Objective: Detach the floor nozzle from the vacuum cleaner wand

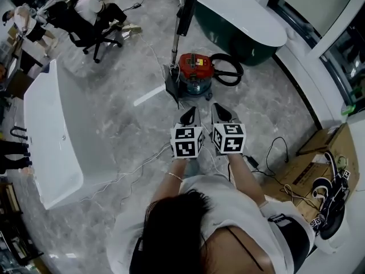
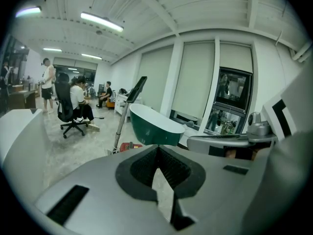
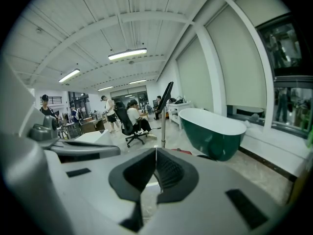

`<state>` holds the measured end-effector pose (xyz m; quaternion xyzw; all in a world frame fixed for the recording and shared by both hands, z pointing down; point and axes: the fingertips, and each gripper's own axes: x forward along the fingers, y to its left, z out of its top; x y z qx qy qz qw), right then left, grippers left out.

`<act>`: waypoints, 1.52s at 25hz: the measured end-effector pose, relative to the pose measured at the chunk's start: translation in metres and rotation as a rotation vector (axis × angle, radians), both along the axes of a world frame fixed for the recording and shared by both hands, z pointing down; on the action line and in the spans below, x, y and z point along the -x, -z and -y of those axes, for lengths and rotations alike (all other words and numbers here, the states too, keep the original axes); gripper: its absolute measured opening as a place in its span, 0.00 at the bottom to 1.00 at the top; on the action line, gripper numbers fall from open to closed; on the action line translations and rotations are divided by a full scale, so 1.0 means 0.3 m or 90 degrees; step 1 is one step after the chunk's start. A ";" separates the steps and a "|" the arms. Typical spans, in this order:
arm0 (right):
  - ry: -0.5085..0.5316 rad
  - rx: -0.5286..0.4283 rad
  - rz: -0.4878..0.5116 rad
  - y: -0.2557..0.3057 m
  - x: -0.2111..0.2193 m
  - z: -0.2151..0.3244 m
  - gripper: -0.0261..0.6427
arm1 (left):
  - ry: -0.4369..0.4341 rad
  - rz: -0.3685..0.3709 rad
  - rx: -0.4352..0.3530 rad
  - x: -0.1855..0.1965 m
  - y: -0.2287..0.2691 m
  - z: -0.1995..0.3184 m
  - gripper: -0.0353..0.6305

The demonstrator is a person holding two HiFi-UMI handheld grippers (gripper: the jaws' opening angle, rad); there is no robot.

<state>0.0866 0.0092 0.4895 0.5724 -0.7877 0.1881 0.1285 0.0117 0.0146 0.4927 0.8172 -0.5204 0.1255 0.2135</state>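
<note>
Left claw point(image 1: 189, 114) and right claw point(image 1: 221, 112) are both clenched and empty, side by side above the floor point(image 1: 259, 110). Ahead, the floor nozzle point(image 1: 171, 88) sits under the upright wand point(image 1: 177, 45), just beside the red vacuum canister point(image 1: 195, 70).

No legible text; label point(image 1: 198, 63) on vacuum cleaner point(image 1: 194, 73) too small.

open floor point(image 1: 117, 124) to vacuum point(image 1: 195, 68), bathtub point(image 1: 48, 136) left
</note>
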 end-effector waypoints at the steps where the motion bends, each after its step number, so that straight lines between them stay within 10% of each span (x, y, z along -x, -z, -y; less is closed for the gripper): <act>1: 0.000 0.001 0.002 0.000 0.004 0.019 0.06 | -0.001 -0.003 -0.001 -0.001 0.003 0.019 0.06; 38: -0.069 0.003 0.026 -0.004 0.210 0.413 0.06 | -0.056 -0.010 -0.035 0.181 0.037 0.475 0.06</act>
